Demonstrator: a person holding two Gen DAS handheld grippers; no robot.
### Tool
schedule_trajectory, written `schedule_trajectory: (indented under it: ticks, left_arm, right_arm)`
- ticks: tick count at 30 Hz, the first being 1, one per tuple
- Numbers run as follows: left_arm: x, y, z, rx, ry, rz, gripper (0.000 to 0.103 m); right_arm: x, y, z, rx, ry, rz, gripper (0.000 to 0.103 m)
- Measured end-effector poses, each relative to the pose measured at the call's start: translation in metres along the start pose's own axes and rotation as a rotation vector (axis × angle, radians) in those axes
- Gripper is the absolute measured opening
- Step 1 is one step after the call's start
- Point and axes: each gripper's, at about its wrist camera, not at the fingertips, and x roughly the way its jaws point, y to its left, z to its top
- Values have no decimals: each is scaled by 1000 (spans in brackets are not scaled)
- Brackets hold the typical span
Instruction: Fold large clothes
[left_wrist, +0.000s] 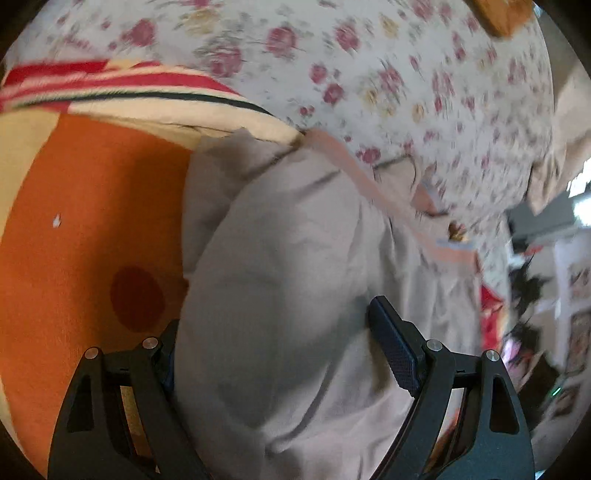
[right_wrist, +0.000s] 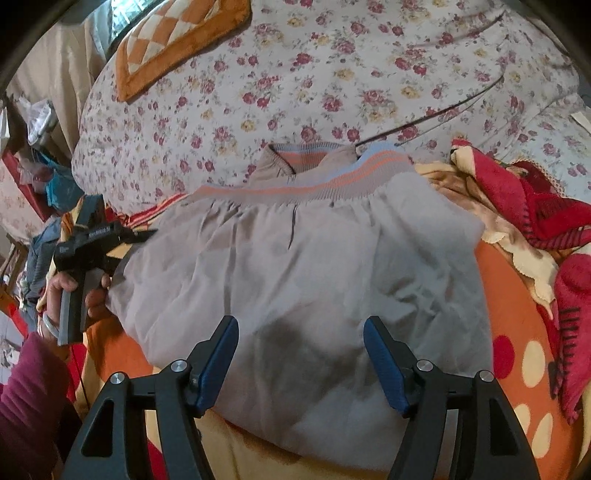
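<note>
1. Jacket (right_wrist: 295, 280), grey with a striped ribbed hem, lies on the orange blanket (right_wrist: 517, 295) on the bed, already doubled into a bulky block.
2. Left claw (left_wrist: 280, 354) and right claw (right_wrist: 301, 363) both hang released above it, gripping nothing.
3. Probably one more fold or smoothing remains.

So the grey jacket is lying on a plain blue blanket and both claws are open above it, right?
Not quite. The blanket under the grey jacket is orange with spots, not plain blue; the right wrist view shows it. The rest holds: the left claw and right claw are both open above the jacket.
</note>
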Motion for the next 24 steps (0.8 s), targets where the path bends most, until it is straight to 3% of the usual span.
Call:
schedule_trajectory:
  ticks: [3,6,9,11,14,18,24]
  left_arm:
    - [0,-1,0,39,14,5,85]
    - [1,6,1,-7,11,-21,85]
    - [4,-8,-3,52,-1,66,80]
    - [6,-20,-7,96,-18,121,49]
    - [-2,-33,-10,93,-51,152,24]
    - [-23,-61,-16,121,-100,180,20]
    - [-58,-130,-34,163,-143,107,19]
  right_arm:
    - [1,-4,1,17,-4,-2,68]
    - [2,-10,-2,30,-2,-11,68]
    - [0,-19,-5,35,-8,-48,68]
    - [-4,-27,-7,50,-16,-53,68]
    - [-10,-44,-7,89,-28,-62,68]
    - [-23,-68,-6,134,-64,-92,68]
    - [-36,-121,0,214,-73,-205,75]
